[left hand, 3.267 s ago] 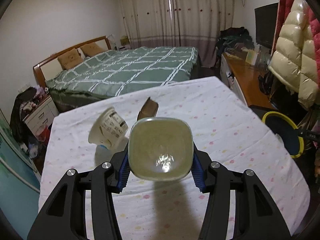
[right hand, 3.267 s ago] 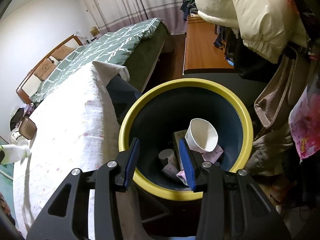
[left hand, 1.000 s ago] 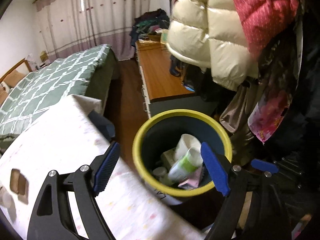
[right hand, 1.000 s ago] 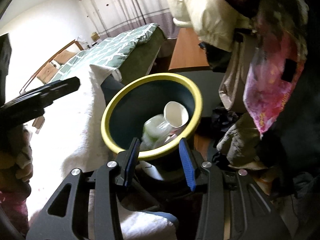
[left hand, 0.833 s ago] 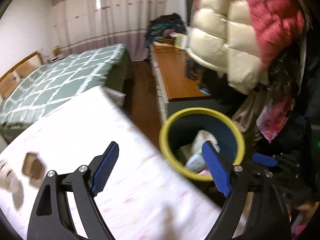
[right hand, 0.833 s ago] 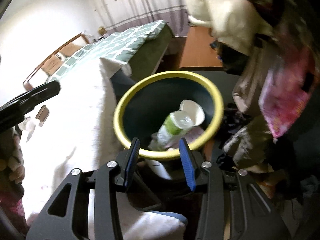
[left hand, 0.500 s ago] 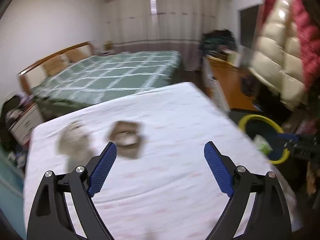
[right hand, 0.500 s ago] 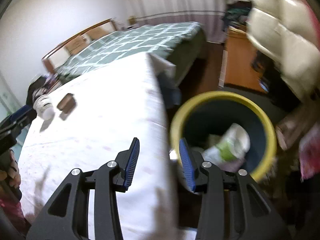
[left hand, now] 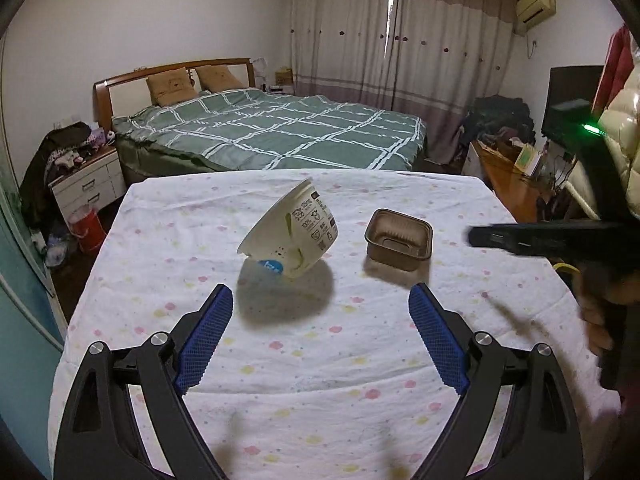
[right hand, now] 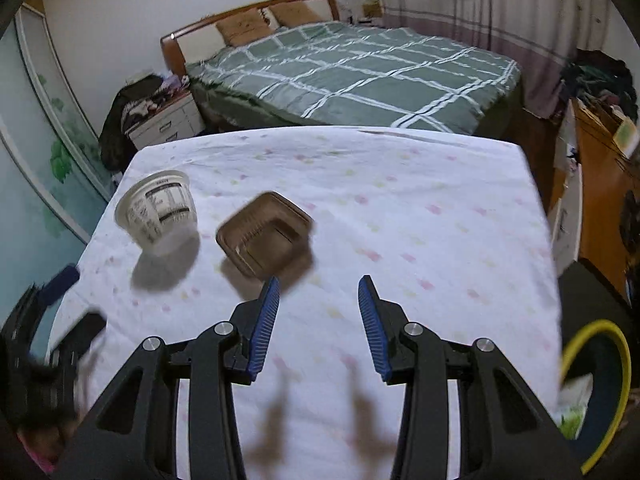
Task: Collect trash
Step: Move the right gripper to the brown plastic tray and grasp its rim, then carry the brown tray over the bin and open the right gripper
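A white paper bowl [left hand: 294, 236] lies tipped on its side on the table with the dotted white cloth [left hand: 320, 352]. A brown plastic tray [left hand: 399, 239] stands to its right. My left gripper [left hand: 320, 312] is open wide and empty, a little short of both. In the right wrist view the bowl [right hand: 158, 212] and the tray [right hand: 266, 236] sit at the left. My right gripper [right hand: 318, 300] is open and empty, just right of the tray. The yellow-rimmed bin [right hand: 618, 364] shows at the lower right beside the table.
A bed with a green checked cover [left hand: 280, 132] stands beyond the table. A wooden cabinet [left hand: 508, 188] and hanging coats are at the right. A white nightstand [left hand: 86, 180] and a red bucket [left hand: 86, 230] are at the left. The right gripper's body [left hand: 552, 240] reaches in from the right.
My left gripper dropped the clear cup into the bin and opened. Both grippers then swung from the bin back over the table, toward the bowl and tray.
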A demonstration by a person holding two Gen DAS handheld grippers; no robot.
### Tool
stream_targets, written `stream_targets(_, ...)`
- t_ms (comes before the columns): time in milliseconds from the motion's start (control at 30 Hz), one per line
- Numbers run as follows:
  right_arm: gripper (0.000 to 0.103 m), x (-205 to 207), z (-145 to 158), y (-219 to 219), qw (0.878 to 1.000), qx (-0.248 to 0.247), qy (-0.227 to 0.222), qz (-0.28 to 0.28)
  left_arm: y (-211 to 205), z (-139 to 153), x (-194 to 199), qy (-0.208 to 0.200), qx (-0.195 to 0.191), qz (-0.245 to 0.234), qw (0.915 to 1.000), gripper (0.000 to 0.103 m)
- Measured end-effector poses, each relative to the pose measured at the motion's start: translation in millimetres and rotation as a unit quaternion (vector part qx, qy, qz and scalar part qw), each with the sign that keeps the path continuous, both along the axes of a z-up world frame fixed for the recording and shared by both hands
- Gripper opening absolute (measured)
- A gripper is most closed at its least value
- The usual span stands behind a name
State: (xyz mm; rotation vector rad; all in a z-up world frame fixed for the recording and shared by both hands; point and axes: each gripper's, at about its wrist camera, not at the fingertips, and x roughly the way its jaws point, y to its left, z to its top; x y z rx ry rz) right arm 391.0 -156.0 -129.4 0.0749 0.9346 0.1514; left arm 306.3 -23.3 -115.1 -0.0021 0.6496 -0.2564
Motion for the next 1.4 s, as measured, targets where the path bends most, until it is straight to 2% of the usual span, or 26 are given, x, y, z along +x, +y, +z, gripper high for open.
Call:
stream_targets(267, 0.039, 49.2, -32.7, 24.5, 0.999, 0.0, 0.046, -0.021, -10.9, -3.3, -2.7, 0.008, -0.009, 0.005, 0.9999, 0.091)
stream_targets(300, 0.032, 51.7, -36.0, 25.6, 0.999, 0.0, 0.05, -0.022, -10.8, -3.0, -2.8, 0.009, -0.009, 0.005, 0.9999, 0.091)
stream_targets(333, 0.02, 54.6, -40.3, 27.0, 0.998, -0.001, 0.056, -0.024, -11.0, -3.5, -2.8, 0.009, -0.009, 0.005, 0.9999, 0.091)
stream_targets(400, 0.009, 55.8, -44.6, 24.4, 0.998, 0.002, 0.061, -0.029, -11.2, -4.5, -2.9, 0.009, -0.008, 0.005, 0.9999, 0.091)
stream_targets(467, 0.005, 51.3, -44.3, 18.0, 0.998, 0.009, 0.055, -0.034, -10.7, -4.0, -3.2, 0.009, -0.01, 0.005, 0.9999, 0.092)
stream_targets(567, 0.004, 40.1, -36.5, 4.3, 0.998, 0.018, 0.041, -0.045, -9.9, -4.6, -3.3, 0.01, -0.01, 0.005, 0.9999, 0.092)
stream_targets(733, 0.004, 1.7, -15.4, -39.1, 0.997, 0.02, 0.006, -0.076, -10.8, -5.3, -4.2, 0.011, -0.007, 0.004, 0.9999, 0.092)
stream_targets(933, 0.004, -62.4, -2.1, -124.0, 0.987, 0.036, -0.018, -0.153, -13.2, -6.0, -5.2, 0.008, -0.001, 0.004, 1.0, 0.092)
stream_targets(1167, 0.004, -141.4, -8.6, -226.2, 0.958, 0.036, -0.031, -0.284, -14.4, -7.2, -5.2, 0.008, 0.004, 0.005, 1.0, 0.092)
stream_targets(1400, 0.004, -170.0, -38.2, -282.8, 0.934, 0.042, -0.006, -0.354, -15.3, -8.4, -5.2, 0.01, 0.006, 0.004, 0.9999, 0.092)
